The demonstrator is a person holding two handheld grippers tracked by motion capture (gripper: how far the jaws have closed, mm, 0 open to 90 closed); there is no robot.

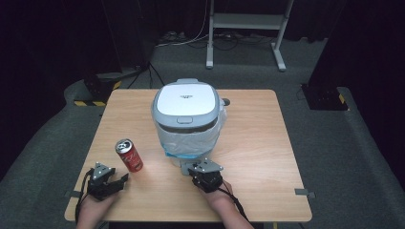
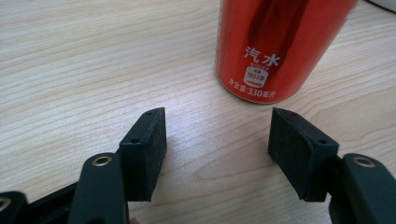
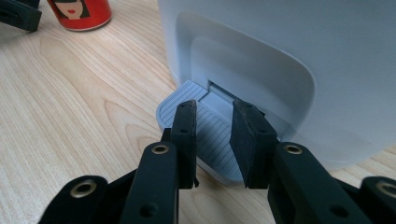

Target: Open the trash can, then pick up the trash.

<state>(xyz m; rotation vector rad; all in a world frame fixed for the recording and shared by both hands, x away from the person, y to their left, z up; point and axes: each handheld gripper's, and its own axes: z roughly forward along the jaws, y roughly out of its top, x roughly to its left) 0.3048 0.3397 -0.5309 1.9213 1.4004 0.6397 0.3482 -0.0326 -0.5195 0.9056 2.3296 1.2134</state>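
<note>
Can reads "汽水", "330"; left tool gapes empty; right tool narrowed, gripping nothing.

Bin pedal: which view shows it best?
The right gripper view: the grey ribbed pedal sits close up at the foot of the bin, with the right tongs poised over it. In the high view the pedal is a small grey tab beside those tongs. The left gripper view faces the red can instead.

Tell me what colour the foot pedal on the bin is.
Grey, with fine ridged lines across the foot pedal; it shows best in the right gripper view.
</note>
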